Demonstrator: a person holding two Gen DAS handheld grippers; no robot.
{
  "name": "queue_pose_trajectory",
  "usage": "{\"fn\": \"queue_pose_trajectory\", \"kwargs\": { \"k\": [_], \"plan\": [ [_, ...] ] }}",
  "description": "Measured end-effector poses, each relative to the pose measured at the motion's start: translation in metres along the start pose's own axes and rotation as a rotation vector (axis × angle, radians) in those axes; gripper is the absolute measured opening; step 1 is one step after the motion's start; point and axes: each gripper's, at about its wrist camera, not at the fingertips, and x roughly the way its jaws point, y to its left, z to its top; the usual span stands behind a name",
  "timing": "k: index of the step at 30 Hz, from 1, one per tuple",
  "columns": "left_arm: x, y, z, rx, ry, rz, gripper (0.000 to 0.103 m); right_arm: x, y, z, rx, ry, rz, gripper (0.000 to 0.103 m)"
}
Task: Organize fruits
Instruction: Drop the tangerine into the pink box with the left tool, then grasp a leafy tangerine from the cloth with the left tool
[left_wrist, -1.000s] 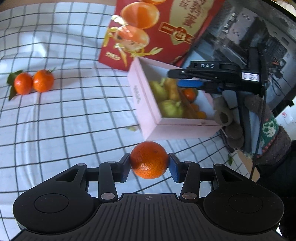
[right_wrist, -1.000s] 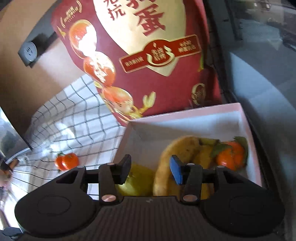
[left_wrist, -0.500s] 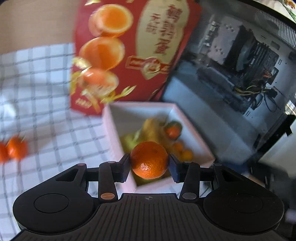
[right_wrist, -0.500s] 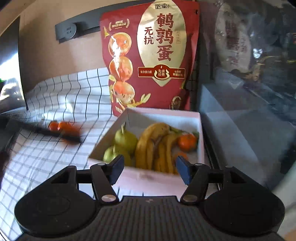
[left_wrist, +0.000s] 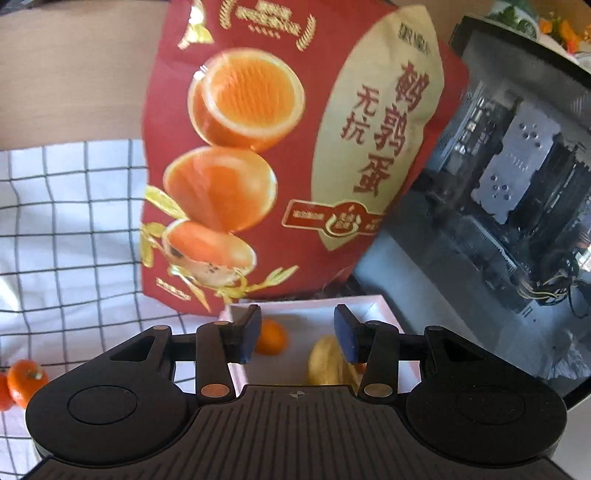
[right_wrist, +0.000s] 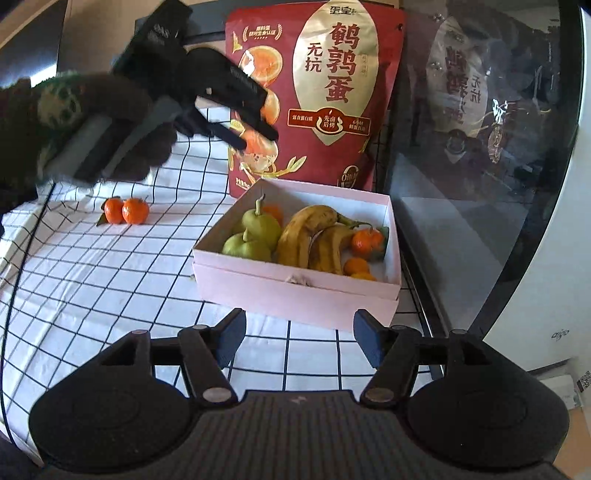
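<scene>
Two tangerines (right_wrist: 126, 210) remain on the checked cloth (right_wrist: 92, 266), both grippers (left (left_wrist: 297, 338), right (right_wrist: 299, 341)) agape and empty; risk: crowded pink box (right_wrist: 295, 291), added fruit may roll out

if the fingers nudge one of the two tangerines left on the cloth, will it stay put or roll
Probably rolls: the two tangerines are round and lie loose on the checked cloth. The touching neighbour may get bumped along. Wrinkles in the cloth could stop it soon.

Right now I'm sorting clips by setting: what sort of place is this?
Probably a home desk or table, not a lab: a checked cloth, a snack bag behind a pink fruit box, and a glass-sided computer case beside them.
</scene>
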Motion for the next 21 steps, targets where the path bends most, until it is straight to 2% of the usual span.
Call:
{"fn": "queue_pose_trajectory", "kwargs": {
  "k": [3, 9, 17, 21],
  "plan": [
    [-0.01, 0.013, -0.01, -0.001, -0.034, 0.052, 0.048, 0.002, 0.003, -0.002, -0.007, 0.005, 0.011, 0.065],
    [-0.034, 0.06, -0.049, -0.019, -0.06, 0.252, 0.048, 0.014, 0.023, 0.001, -0.06, -0.012, 0.037, 0.065],
    [-0.085, 0.151, -0.085, -0.187, -0.088, 0.482, 0.048, 0.033, 0.063, 0.012, -0.167, -0.015, 0.126, 0.067],
    [-0.101, 0.185, -0.092, -0.248, -0.09, 0.527, 0.048, 0.039, 0.084, 0.014, -0.21, -0.006, 0.169, 0.067]
  ]
}}
